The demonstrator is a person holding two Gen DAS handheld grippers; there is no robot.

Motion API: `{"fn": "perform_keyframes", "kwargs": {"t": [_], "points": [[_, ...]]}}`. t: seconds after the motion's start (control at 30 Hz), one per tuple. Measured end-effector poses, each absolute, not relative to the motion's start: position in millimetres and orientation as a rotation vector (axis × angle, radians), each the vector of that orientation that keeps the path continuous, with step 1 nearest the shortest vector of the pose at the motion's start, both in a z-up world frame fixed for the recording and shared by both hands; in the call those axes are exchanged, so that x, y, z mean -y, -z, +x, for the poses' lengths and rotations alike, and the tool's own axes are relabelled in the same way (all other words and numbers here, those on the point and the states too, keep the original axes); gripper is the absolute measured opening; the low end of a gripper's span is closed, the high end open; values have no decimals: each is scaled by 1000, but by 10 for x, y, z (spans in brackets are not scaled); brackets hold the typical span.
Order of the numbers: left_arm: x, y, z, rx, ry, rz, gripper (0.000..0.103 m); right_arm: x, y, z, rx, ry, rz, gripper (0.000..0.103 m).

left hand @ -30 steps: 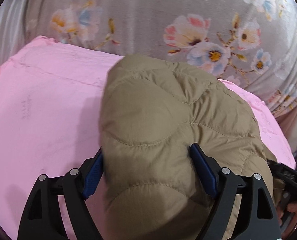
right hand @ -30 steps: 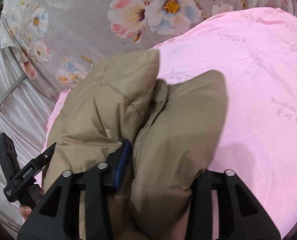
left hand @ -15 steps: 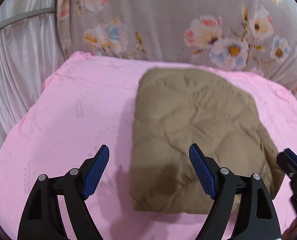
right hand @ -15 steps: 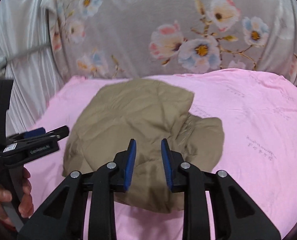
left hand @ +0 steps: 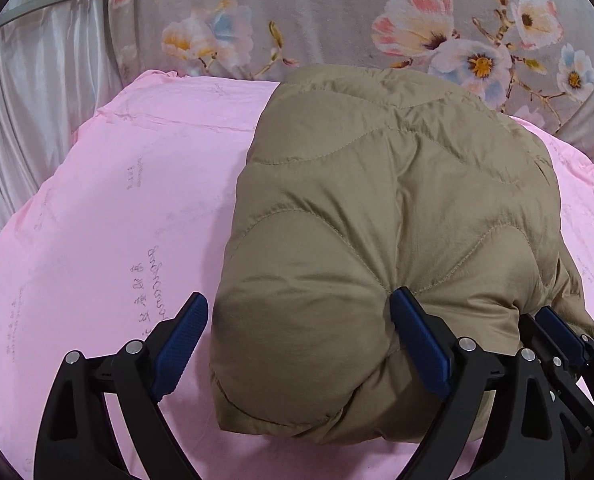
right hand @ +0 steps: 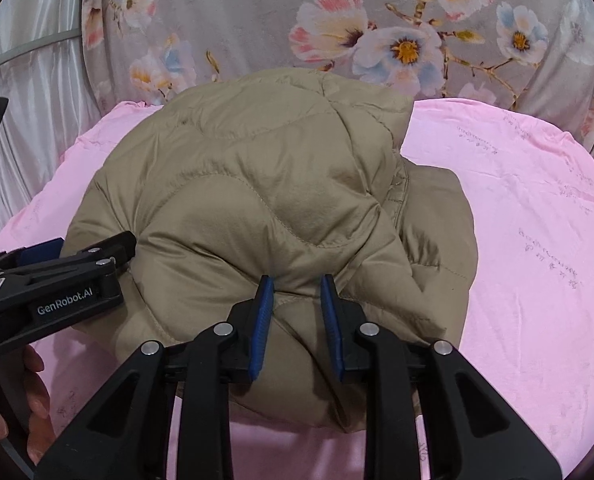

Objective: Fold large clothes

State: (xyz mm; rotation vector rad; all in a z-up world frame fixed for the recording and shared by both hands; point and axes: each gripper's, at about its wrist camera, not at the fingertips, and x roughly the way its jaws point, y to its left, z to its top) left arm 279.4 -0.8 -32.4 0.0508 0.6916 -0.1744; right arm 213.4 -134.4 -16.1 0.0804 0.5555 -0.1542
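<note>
Our left tool (left hand: 299, 344) is opening around the jacket (left hand: 397, 216); right tool (right hand: 296, 324) pinches a fold, which may slip and unfold.

Tan quilted jacket (left hand: 397, 220); pink sheet (left hand: 117, 220); grey floral fabric (left hand: 317, 12).

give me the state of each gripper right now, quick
left gripper: jaws opening wide, the folded tan jacket bulging between them, not clamped.
right gripper: narrow, pads pinching a fold of the jacket's near edge.
</note>
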Motion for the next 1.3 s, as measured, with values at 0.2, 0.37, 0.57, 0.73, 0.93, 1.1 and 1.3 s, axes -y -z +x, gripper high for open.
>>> {"fn": "perform_keyframes", "kwargs": {"t": [0.2,0.37,0.57,0.73,0.93,1.1,1.3], "points": [[-60,178,2578,-667,173,41,91,1395,-65,1865,-523,208,137,58],[-28,126,2172,-620,161,87,90,1304,-186,1411,-461,295,77,82],[48,349,1736,-616,132,128,91,1271,10,1056,-523,332,88,85],[110,590,1504,-671,111,154,89,1196,161,854,-554,334,86,85],[67,628,1361,-660,97,132,89,1138,320,732,-587,338,92,86],[58,642,1352,-661,80,121,88,1083,323,712,-568,349,66,86],[89,660,1370,-671,68,137,86,1073,347,737,-580,369,55,86]]}}
